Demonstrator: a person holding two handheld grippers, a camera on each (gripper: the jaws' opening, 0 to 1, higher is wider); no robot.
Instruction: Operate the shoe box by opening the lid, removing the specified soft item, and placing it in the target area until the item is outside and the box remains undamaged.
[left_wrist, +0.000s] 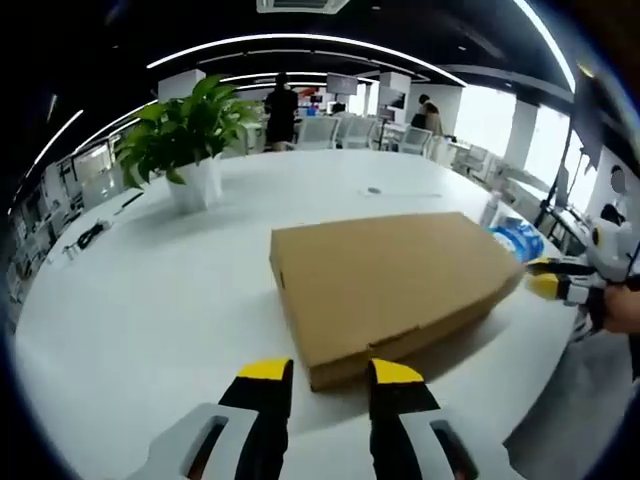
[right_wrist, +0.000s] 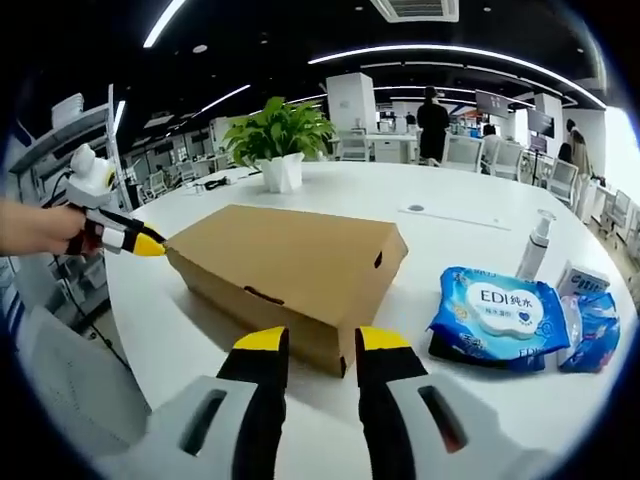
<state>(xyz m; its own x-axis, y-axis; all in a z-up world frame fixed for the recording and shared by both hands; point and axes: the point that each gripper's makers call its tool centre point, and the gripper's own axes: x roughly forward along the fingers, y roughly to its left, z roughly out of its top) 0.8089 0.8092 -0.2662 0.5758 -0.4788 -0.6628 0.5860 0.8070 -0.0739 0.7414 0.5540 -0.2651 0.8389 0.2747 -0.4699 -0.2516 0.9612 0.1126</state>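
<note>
Left gripper view: shoe box (left_wrist: 390, 290), plain brown cardboard, lid shut, lies flat on white table (left_wrist: 150, 300). Judged light, stiff yet easily dented; best taken at the lid's lower rim. Left gripper (left_wrist: 331, 372): fingers parted, empty, just short of one box corner. Right gripper view: right gripper (right_wrist: 323, 342), fingers parted, empty, just before the opposite corner.

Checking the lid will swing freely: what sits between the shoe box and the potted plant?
Nothing: in the left gripper view, only bare white table lies between the closed shoe box and the potted plant.
</note>
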